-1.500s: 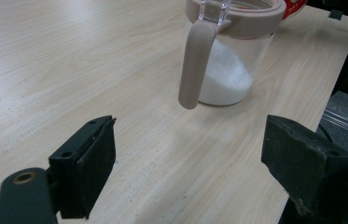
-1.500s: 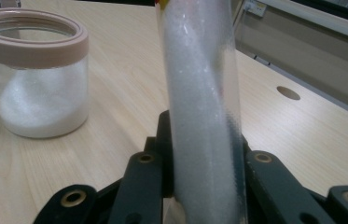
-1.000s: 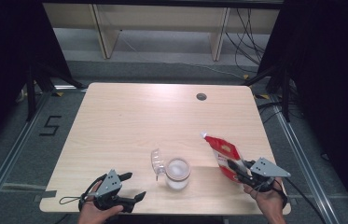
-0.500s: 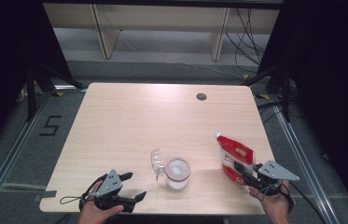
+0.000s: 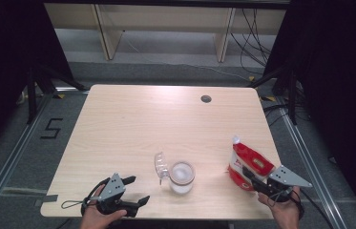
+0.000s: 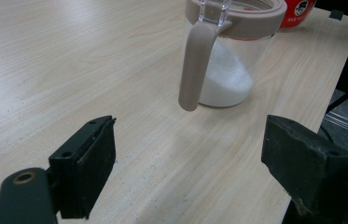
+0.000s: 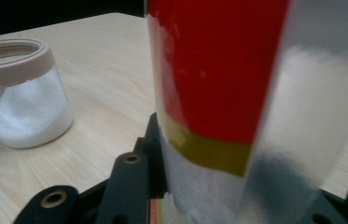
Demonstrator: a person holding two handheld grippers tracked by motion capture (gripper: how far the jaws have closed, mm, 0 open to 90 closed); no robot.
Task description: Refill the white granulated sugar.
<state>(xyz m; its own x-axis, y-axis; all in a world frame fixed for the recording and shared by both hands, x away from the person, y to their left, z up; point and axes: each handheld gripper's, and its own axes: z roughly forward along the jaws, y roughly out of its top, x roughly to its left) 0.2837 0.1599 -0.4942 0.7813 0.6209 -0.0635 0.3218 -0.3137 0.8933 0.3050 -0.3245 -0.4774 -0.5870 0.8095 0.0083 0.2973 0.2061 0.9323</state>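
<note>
Now, high view: pouch (image 5: 248, 164) stands at the table's (image 5: 132, 124) right near edge, long axis upright, between the right gripper's (image 5: 249, 175) jaws, which have just been opening; jar (image 5: 182, 176) lies to its left.
Left gripper view: left gripper (image 6: 188, 172) wide, empty; jar ahead.
Right gripper view: pouch (image 7: 237, 93) fills the jaws; whether the pads press, I cannot tell.

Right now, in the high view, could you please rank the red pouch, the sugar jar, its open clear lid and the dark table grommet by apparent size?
1. Red pouch
2. Sugar jar, a bit smaller
3. Clear lid, seen tilted, so its true size is unsure
4. Table grommet, smallest, though farthest from the camera
</note>
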